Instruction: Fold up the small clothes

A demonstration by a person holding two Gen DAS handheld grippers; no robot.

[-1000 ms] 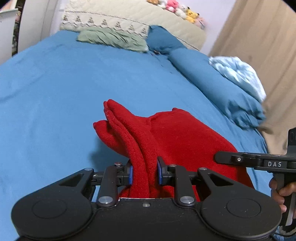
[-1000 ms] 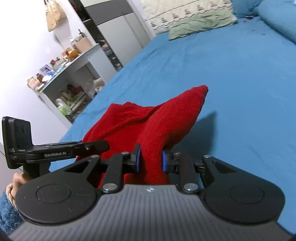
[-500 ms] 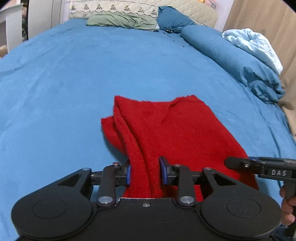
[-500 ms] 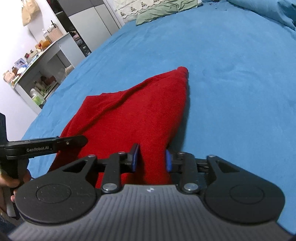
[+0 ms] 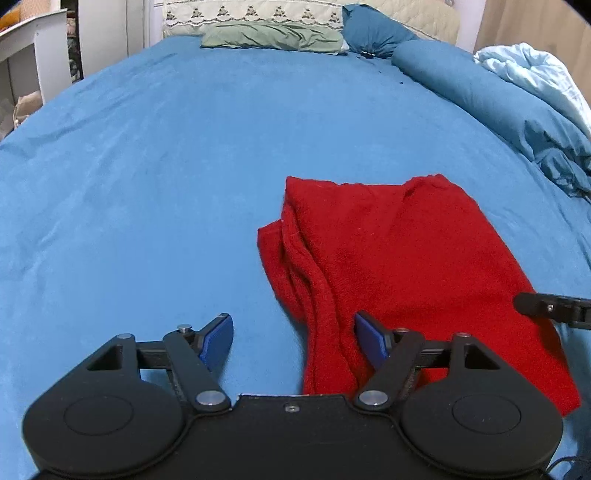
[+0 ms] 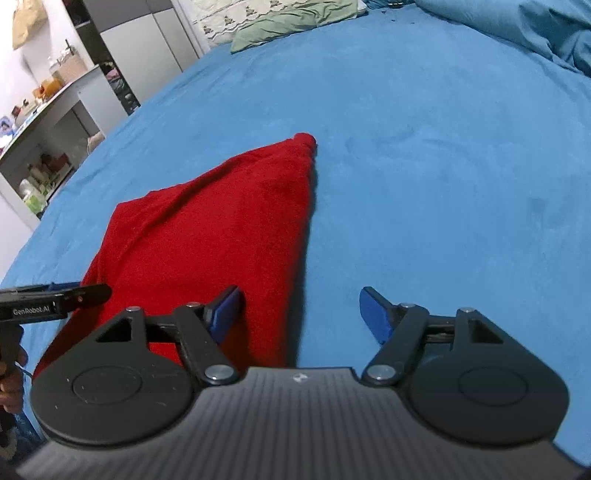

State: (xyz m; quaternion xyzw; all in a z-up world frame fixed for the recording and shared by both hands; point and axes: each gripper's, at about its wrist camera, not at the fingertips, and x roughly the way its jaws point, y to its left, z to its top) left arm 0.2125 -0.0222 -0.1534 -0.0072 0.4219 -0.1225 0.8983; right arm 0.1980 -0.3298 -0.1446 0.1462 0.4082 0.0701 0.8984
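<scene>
A red knit garment (image 5: 399, 258) lies folded flat on the blue bed sheet (image 5: 147, 184). Its bunched left edge runs toward my left gripper (image 5: 293, 338), which is open, with the cloth lying between the pads and not gripped. In the right wrist view the garment (image 6: 207, 236) lies at the left, its right edge reaching between the open pads of my right gripper (image 6: 301, 310). The tip of the right gripper shows at the far right of the left wrist view (image 5: 550, 306); the left gripper's tip shows at the left of the right wrist view (image 6: 55, 299).
A green pillow (image 5: 273, 35) and dark blue pillow (image 5: 373, 31) lie at the headboard. A rolled blue duvet (image 5: 498, 99) with a pale blue blanket (image 5: 532, 74) runs along the bed's right side. A white shelf unit (image 6: 48, 140) with clutter stands left of the bed.
Both grippers have opened and let go of the red garment, which was lowered and now lies flat on the sheet. Both grippers have pulled back a little.
</scene>
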